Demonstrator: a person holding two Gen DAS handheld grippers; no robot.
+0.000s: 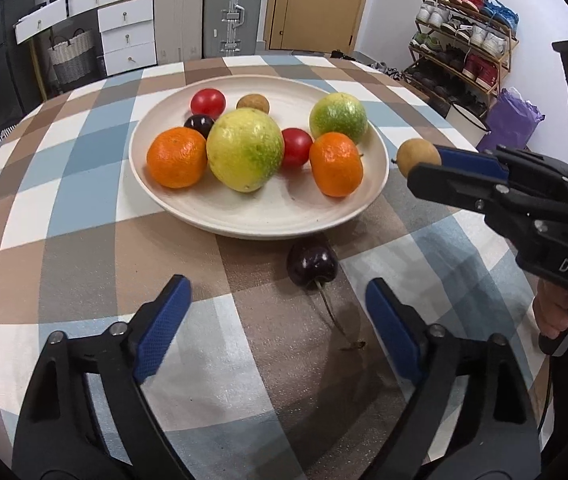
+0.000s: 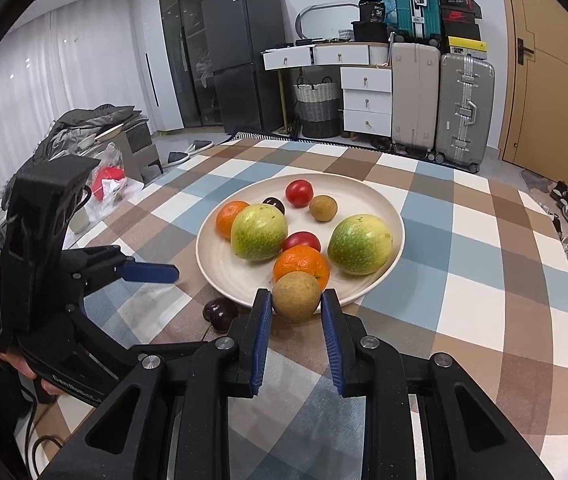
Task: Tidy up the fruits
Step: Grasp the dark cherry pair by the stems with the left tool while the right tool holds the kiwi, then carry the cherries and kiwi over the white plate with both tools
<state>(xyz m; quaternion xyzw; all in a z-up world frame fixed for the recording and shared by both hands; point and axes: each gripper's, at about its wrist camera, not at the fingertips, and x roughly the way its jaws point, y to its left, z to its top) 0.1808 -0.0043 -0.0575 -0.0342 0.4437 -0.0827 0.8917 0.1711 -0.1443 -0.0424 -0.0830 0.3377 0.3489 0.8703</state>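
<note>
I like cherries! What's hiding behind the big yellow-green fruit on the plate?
A dark cherry peeks out behind the big yellow-green fruit, with a red tomato further back. The cherry's lower part is covered.

A lived-in home, shoe rack (image 1: 463,44), stacked suitcases (image 2: 439,100), fridge (image 2: 244,56), white drawers (image 2: 365,96), checked-cloth surface (image 2: 463,240)

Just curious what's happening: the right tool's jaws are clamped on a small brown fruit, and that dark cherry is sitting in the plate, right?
Not quite. The dark cherry lies on the tablecloth, just outside the plate, as the left wrist view shows. The right gripper does hold the small brown fruit.
</note>
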